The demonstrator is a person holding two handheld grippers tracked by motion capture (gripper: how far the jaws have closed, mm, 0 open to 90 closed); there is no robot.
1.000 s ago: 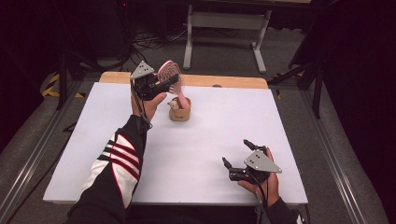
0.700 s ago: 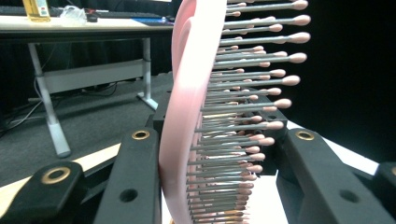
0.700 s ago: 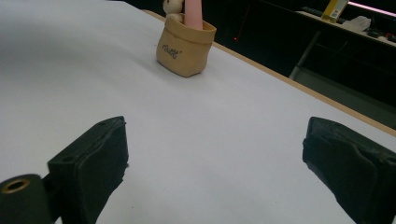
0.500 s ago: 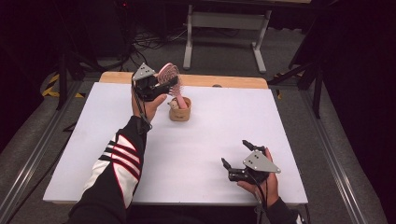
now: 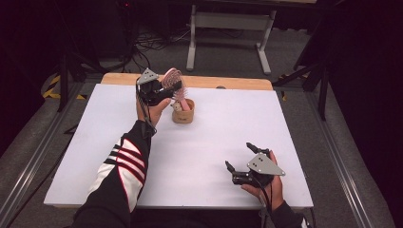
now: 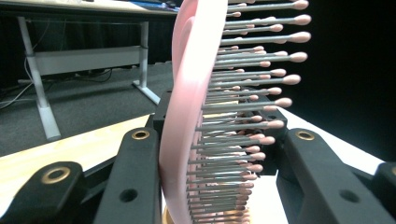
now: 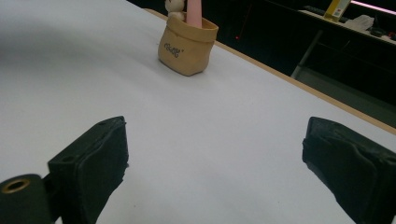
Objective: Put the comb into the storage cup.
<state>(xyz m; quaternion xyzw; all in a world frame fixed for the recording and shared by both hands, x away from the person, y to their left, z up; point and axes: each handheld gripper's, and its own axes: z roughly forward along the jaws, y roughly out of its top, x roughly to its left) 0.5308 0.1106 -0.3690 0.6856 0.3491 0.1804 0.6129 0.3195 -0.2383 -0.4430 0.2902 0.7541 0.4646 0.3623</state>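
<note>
A pink hairbrush [image 5: 170,77] stands nearly upright, its handle [image 7: 194,11] down inside a small tan pouch [image 5: 183,115] at the back middle of the white table [image 5: 214,142]. My left gripper [image 5: 172,88] is shut on the brush head. In the left gripper view the pink back and the grey bristles of the brush [image 6: 187,116] sit between the two black jaws of that gripper [image 6: 219,144]. My right gripper [image 5: 238,155] rests open near the front right of the table with nothing in it. It [image 7: 215,154] faces the pouch [image 7: 187,46] from a distance.
A small white figure [image 7: 173,7] peeks out of the pouch beside the handle. A wooden strip [image 5: 228,81] runs along the table's far edge. Behind it, on the dark floor, stand a grey metal frame [image 5: 228,21] and some cables.
</note>
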